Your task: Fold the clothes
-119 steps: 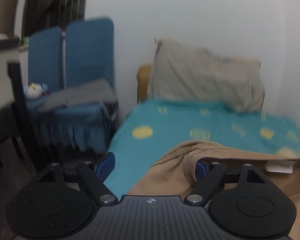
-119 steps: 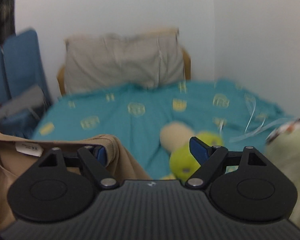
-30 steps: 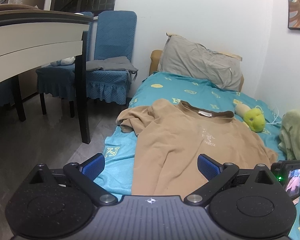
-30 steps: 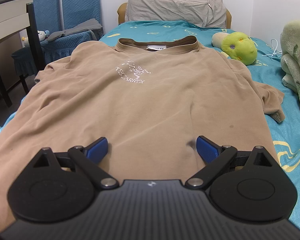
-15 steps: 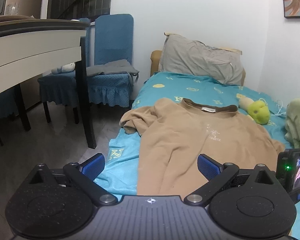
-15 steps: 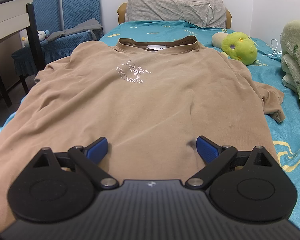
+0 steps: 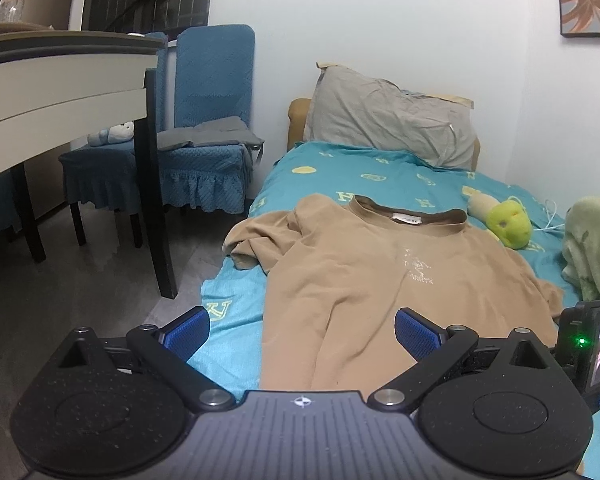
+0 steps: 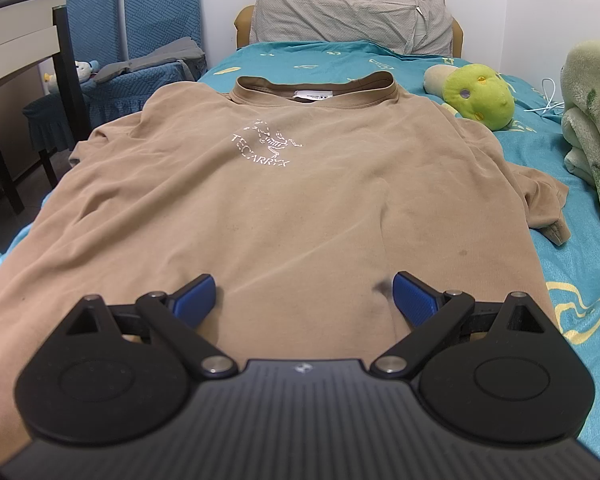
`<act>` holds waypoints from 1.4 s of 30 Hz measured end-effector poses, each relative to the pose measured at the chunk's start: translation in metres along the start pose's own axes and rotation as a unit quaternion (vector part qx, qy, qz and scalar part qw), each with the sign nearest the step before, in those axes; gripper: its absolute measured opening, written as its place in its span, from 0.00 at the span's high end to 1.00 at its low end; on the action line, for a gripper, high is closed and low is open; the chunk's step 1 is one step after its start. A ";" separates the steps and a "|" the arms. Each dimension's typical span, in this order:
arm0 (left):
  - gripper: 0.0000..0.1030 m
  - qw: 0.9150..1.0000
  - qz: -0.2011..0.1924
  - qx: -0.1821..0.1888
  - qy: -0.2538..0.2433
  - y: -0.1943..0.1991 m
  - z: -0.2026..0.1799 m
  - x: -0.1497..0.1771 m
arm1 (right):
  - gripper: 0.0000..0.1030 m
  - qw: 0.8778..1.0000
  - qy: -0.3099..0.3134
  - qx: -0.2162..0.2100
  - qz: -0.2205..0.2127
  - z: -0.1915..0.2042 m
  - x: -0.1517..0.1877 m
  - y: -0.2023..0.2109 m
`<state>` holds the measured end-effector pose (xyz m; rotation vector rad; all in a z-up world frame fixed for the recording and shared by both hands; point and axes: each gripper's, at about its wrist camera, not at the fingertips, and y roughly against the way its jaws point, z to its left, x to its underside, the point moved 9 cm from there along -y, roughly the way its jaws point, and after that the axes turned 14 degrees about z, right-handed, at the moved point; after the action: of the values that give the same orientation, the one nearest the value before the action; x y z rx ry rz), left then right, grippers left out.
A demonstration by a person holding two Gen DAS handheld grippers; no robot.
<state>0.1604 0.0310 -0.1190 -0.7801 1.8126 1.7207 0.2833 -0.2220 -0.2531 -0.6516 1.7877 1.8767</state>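
Tan t-shirt [image 8: 300, 184] spread flat on bed, hem between spread right tongs [image 8: 304, 300], left tongs [image 7: 302, 330] spread alongside

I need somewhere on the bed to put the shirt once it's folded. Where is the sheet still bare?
The widest bare sheet lies between the shirt collar and the pillow. A smaller patch sits near the right gripper, below the right sleeve. The far right is crowded: a green plush toy, a white cable and a fuzzy green blanket.
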 end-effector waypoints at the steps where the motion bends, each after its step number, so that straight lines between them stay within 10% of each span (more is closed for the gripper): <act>1: 0.03 1.000 0.000 0.000 0.000 -0.001 0.000 -0.001 | 0.06 1.000 0.000 0.000 0.000 0.000 0.000 0.000; 31: 0.03 0.999 0.020 0.021 0.037 -0.019 0.013 0.001 | 0.00 1.000 0.009 -0.016 0.012 0.001 -0.009 0.003; 34: 0.03 0.999 0.020 0.023 0.043 -0.019 0.014 0.000 | 0.01 0.997 -0.038 -0.045 -0.041 -0.015 -0.037 0.038; 38: 0.03 0.999 0.022 0.025 0.034 -0.022 0.010 0.001 | 0.01 0.969 -0.195 -0.117 -0.099 -0.081 -0.090 0.091; 42: 0.03 0.999 0.035 0.030 0.028 -0.027 0.006 0.003 | 0.01 0.912 -0.352 -0.205 -0.039 -0.159 -0.093 0.087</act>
<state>0.1773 0.0365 -0.1407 -0.7561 1.9404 1.6955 0.3043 -0.3860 -0.1337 -0.1237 0.9084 2.0834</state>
